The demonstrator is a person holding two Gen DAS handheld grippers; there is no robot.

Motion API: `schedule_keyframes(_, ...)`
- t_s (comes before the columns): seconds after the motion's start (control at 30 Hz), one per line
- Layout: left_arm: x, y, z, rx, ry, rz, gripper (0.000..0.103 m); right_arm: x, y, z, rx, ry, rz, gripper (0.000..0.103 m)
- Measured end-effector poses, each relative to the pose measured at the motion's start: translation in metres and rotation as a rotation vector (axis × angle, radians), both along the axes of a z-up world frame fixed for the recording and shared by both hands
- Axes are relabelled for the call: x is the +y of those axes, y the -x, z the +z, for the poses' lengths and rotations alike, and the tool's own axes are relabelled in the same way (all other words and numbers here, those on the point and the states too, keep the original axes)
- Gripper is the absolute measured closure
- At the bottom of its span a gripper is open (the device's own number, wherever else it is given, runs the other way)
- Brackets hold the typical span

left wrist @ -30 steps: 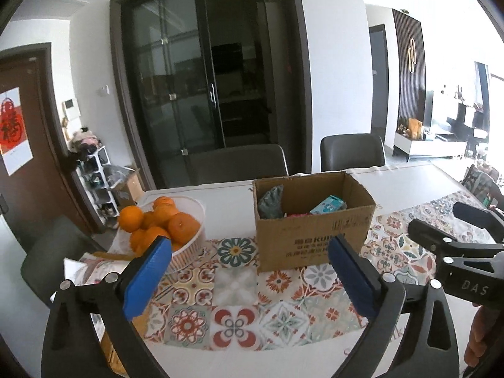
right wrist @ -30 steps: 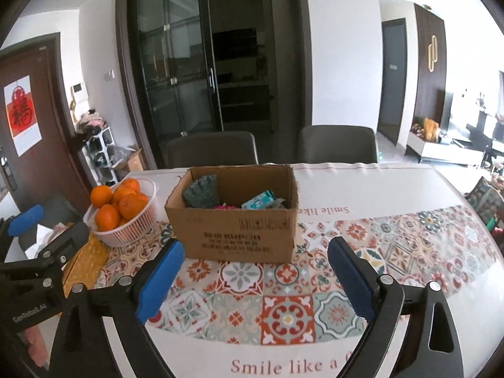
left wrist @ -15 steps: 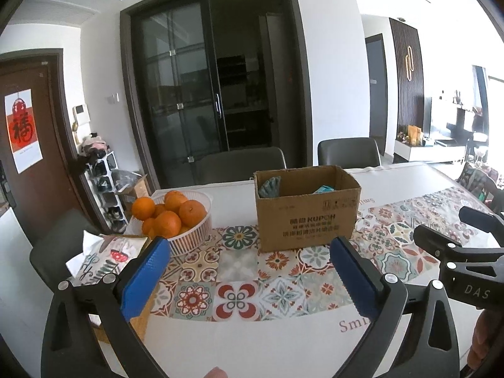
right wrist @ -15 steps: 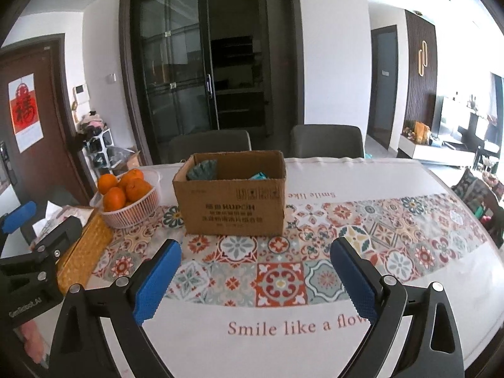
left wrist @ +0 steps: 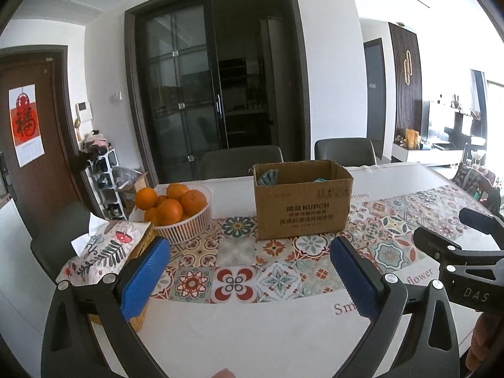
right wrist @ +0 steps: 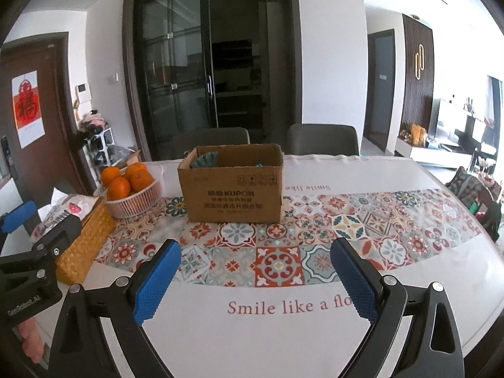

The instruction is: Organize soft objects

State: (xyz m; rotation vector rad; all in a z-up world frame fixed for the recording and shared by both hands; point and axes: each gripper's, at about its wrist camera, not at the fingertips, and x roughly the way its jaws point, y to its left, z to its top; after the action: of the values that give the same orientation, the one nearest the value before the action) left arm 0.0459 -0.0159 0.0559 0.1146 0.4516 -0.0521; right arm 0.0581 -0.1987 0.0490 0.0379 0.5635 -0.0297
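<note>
An open cardboard box [left wrist: 302, 200] [right wrist: 234, 184] stands on the patterned tablecloth in the middle of the table. Inside it a grey-green soft item [left wrist: 267, 177] [right wrist: 204, 159] leans in the left corner, and a bit of teal packet [left wrist: 321, 180] peeks over the rim. My left gripper [left wrist: 250, 271] is open and empty, held near the table's front edge, well short of the box. My right gripper [right wrist: 255, 278] is open and empty, also near the front edge. Each gripper shows at the side of the other's view.
A white basket of oranges [left wrist: 176, 211] [right wrist: 132, 189] stands left of the box. A woven tissue box with a floral cover [left wrist: 107, 249] [right wrist: 82, 230] sits at the table's left edge. Two grey chairs [right wrist: 323, 140] stand behind the table.
Both grippers have pulled back from the box toward the table's front edge, so the box looks smaller and lower. Both stayed open and empty.
</note>
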Motion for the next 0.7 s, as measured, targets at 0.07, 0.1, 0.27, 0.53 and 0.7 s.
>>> schedule_keyframes(0.07,0.0011,0.0019,-0.0008,0.001,0.001,0.002,0.000,0.0013,0.0017,-0.0001,-0.001,0.003,0.005,0.006)
schedule_keyframes(0.1,0.0017,0.0025,-0.0014,0.000,0.000,0.003,0.000,0.0018,0.0021,-0.0006,-0.002,0.004,0.007,0.006)
schedule_keyframes(0.27,0.0031,0.0049,-0.0031,-0.006,-0.012,0.015,0.000,0.0026,0.0011,-0.0031,0.002,-0.001,0.008,0.006)
schedule_keyframes(0.53,0.0008,0.0036,-0.0061,-0.003,-0.023,0.020,0.000,0.0011,0.0013,-0.0043,0.008,-0.005,0.004,0.006)
schedule_keyframes(0.7,0.0002,0.0020,-0.0072,0.007,-0.017,0.011,0.000,-0.0008,0.0002,-0.0040,0.012,-0.009,0.000,0.006)
